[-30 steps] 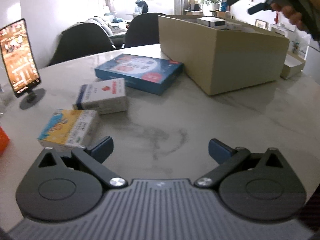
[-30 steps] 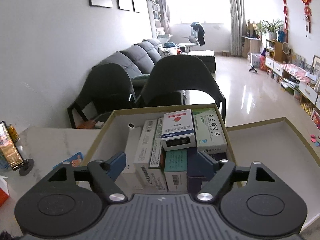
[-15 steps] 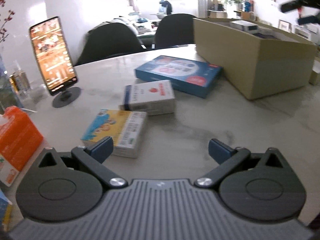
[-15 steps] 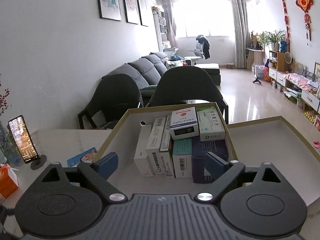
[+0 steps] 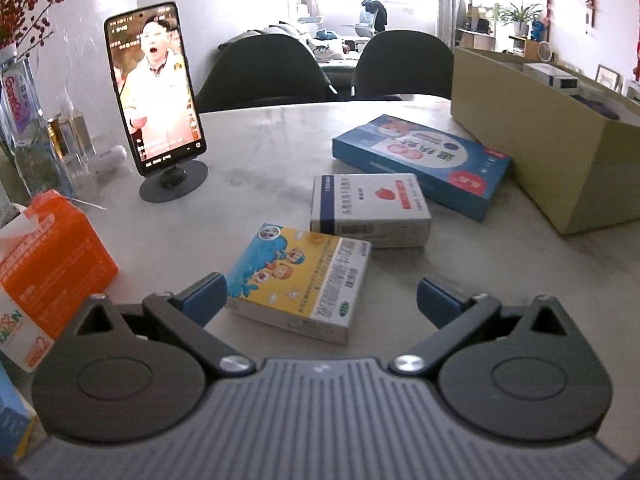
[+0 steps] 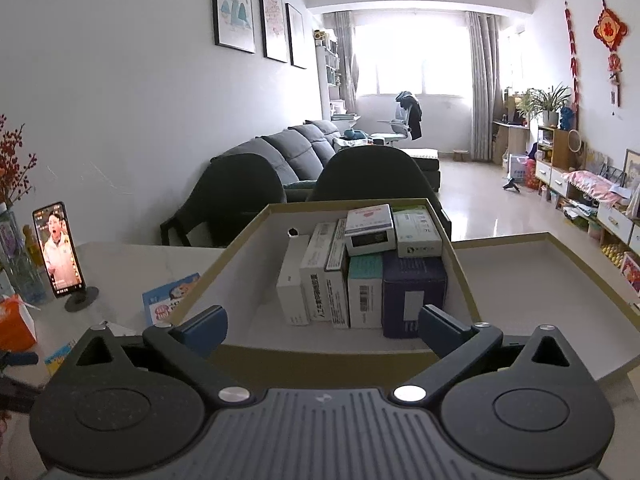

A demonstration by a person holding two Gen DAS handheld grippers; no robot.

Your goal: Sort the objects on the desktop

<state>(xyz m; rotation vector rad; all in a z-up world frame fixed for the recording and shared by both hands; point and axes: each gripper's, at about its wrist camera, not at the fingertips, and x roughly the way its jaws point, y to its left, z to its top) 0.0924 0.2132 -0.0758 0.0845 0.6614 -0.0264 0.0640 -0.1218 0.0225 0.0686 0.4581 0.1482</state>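
Note:
In the left wrist view a yellow and blue medicine box lies on the marble table, partly between the open fingers of my left gripper. A white box and a large flat blue box lie beyond it. The tan cardboard box stands at the right. In the right wrist view my right gripper is open and empty, above the near rim of the cardboard box, which holds several packed medicine boxes.
A phone on a round stand stands at the back left. An orange tissue box sits at the left edge, with bottles and a vase behind it. The box lid lies right of the cardboard box. Two dark chairs stand behind the table.
My left gripper has swung left and closed in on the yellow and blue box. My right gripper has pulled back and up from the cardboard box, staying open.

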